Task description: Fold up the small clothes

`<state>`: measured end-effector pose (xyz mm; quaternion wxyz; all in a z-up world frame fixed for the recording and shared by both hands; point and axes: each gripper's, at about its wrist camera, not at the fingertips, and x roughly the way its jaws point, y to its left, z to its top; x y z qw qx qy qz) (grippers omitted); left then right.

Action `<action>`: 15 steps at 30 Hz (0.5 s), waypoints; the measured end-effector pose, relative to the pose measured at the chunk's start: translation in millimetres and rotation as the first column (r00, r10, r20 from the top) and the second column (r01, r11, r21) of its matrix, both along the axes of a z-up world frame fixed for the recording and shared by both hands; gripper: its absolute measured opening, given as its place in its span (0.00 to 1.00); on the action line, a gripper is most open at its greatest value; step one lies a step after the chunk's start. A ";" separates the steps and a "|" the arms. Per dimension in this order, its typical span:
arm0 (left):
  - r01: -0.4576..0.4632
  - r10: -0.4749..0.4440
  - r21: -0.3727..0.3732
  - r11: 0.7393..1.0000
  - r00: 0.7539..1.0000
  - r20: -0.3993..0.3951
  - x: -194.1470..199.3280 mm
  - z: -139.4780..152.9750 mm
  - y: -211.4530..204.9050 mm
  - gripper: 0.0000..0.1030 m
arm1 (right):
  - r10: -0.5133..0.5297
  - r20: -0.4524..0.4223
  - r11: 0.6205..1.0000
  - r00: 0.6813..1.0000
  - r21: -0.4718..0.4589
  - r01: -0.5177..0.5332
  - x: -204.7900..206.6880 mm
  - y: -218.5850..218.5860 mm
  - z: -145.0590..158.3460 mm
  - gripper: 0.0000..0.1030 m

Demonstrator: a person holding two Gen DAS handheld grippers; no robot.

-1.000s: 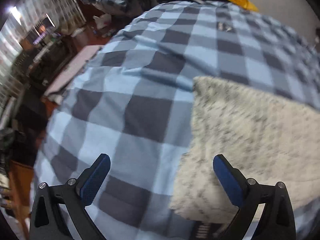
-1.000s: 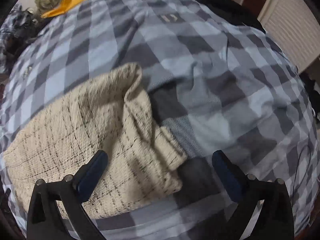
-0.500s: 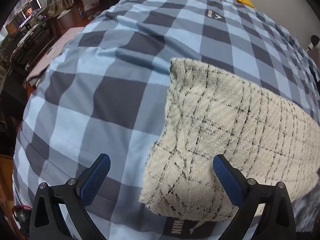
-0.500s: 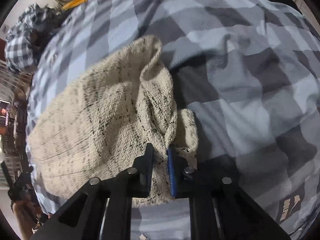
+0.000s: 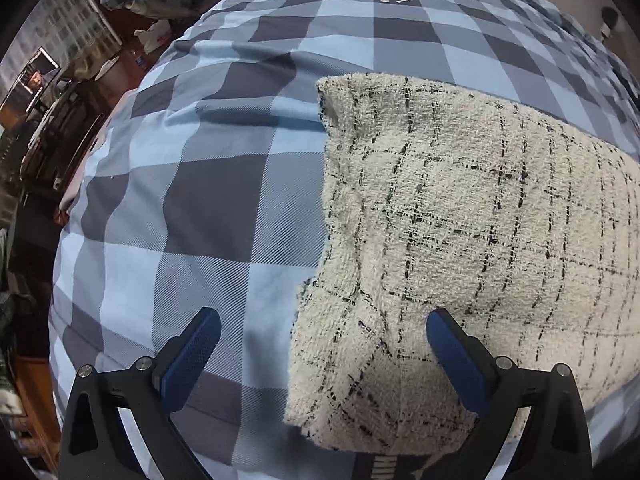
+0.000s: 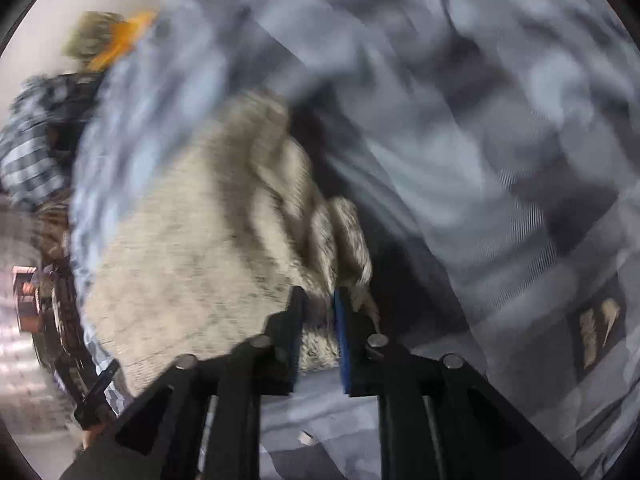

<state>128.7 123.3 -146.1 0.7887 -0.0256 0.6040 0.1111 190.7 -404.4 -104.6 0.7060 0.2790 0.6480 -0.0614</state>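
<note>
Cream garment (image 5: 460,216) lengthwise left-to-right, apparently pinched by right gripper (image 6: 320,304).

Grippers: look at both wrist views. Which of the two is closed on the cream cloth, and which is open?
The right gripper is closed, pinching a bunched edge of the cream cloth. The left gripper is open, jaws wide apart, hovering at the cream cloth's edge over the checked bedcover.

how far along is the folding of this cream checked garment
Early. Done: the cream garment is spread on the checked bedcover, no finished fold visible. In hand: the right tool is shut on a bunched edge of it; that view is blurred. The left tool is open, straddling the near left corner. Left: gripping that corner and all the folding.
</note>
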 end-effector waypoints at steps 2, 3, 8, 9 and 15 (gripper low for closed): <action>0.005 -0.005 0.021 1.000 1.000 0.008 1.2 8.4 2.3 1.00 | -0.063 0.057 0.998 0.996 0.000 0.063 -3.0 -10.2 11.0 0.45; 0.007 -0.007 0.040 0.999 1.000 0.020 2.9 14.6 3.8 1.00 | -0.072 0.093 0.997 0.993 -0.034 0.075 -2.7 -10.9 19.7 0.45; 0.016 -0.022 0.079 0.997 0.997 0.070 8.1 38.3 18.0 1.00 | 0.004 0.204 0.997 0.979 -0.078 0.012 30.3 8.1 32.2 0.46; 0.010 -0.015 0.080 0.997 0.998 0.067 8.2 38.5 19.9 1.00 | 0.015 0.211 0.998 0.977 -0.063 -0.002 37.8 10.7 30.2 0.46; -0.029 0.028 0.024 0.999 0.999 0.044 11.3 30.2 28.7 1.00 | 0.076 0.202 0.995 0.976 -0.075 -0.061 79.6 26.3 7.2 0.46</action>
